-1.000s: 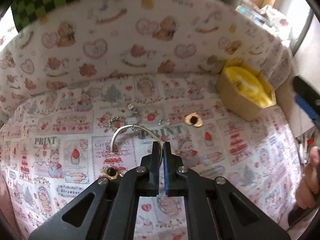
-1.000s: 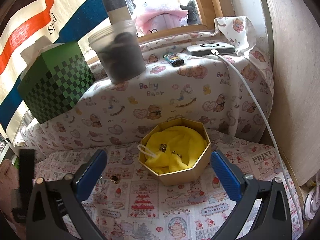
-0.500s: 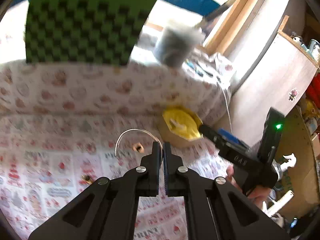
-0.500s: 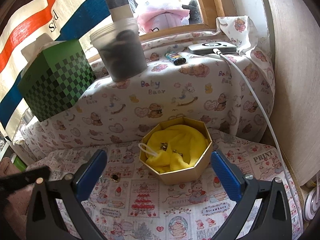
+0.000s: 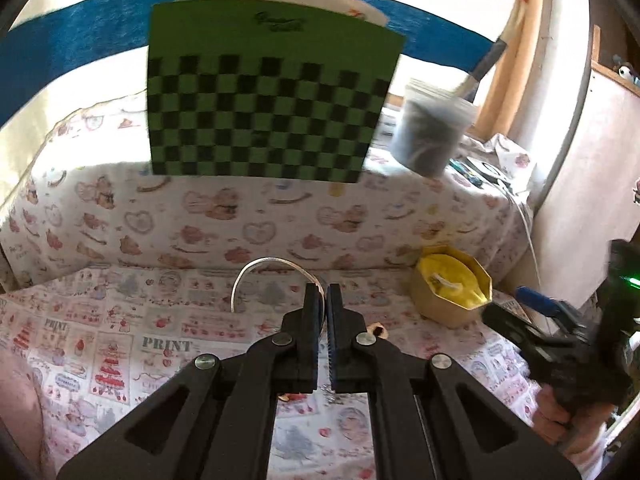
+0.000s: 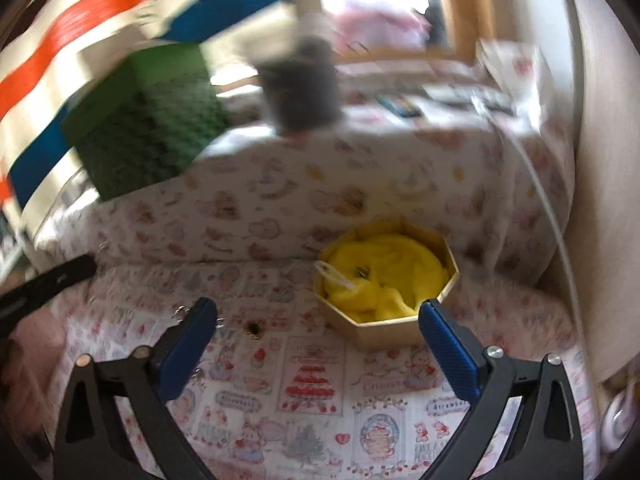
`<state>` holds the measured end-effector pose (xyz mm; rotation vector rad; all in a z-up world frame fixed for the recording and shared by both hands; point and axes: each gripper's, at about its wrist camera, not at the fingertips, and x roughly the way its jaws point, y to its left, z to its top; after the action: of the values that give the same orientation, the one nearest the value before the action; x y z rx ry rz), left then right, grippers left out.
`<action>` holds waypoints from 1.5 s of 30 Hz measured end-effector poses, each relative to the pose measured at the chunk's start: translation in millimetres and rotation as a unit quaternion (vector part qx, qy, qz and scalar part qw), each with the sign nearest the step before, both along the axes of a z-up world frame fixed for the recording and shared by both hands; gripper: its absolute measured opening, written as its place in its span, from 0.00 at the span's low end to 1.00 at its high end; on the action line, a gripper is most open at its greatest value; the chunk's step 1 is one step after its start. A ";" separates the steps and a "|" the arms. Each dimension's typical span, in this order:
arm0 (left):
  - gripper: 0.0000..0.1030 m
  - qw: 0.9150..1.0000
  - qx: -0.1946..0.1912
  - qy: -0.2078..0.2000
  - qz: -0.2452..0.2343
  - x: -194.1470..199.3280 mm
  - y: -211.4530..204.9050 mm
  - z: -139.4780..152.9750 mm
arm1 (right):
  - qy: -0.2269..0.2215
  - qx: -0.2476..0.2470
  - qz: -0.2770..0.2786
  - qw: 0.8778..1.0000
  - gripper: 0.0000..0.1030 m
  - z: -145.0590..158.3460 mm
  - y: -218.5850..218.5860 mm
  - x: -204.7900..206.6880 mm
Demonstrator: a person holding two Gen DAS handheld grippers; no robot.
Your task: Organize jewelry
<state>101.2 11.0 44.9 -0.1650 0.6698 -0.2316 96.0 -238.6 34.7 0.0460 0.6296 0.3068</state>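
— What are your left jaws doing?

— My left gripper [image 5: 322, 294] is clenched on a thin silver bangle [image 5: 268, 265]. The open hoop arcs up and to the left from the tips, lifted clear of the printed cloth [image 5: 168, 344] on the counter.

— And the right?

— My right gripper [image 6: 316, 320] stands released, blue pads [image 6: 448, 352] wide apart with nothing between them. It hovers in front of the gold octagonal box [image 6: 380, 328], which is lined with yellow cloth [image 6: 384, 276].

— Anything in the box already?

— A small metal piece and a white loop lie on the yellow cloth; the view is too blurred to name them.

— What else is out?

— A small gold earring [image 6: 253, 327] lies on the cloth between my right pads and left of the box. A green checkered box [image 5: 264, 108] sits on the raised ledge behind.
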 end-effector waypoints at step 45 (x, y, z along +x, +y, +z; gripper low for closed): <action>0.02 0.999 -0.007 0.021 0.043 -8.2 31.9 -13.9 | 0.083 0.001 0.063 0.995 0.08 -15.6 21.2 19.3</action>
<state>93.0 42.9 31.0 -0.2117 0.7022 -0.1511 115.3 -217.4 19.1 0.0339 0.7980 0.4287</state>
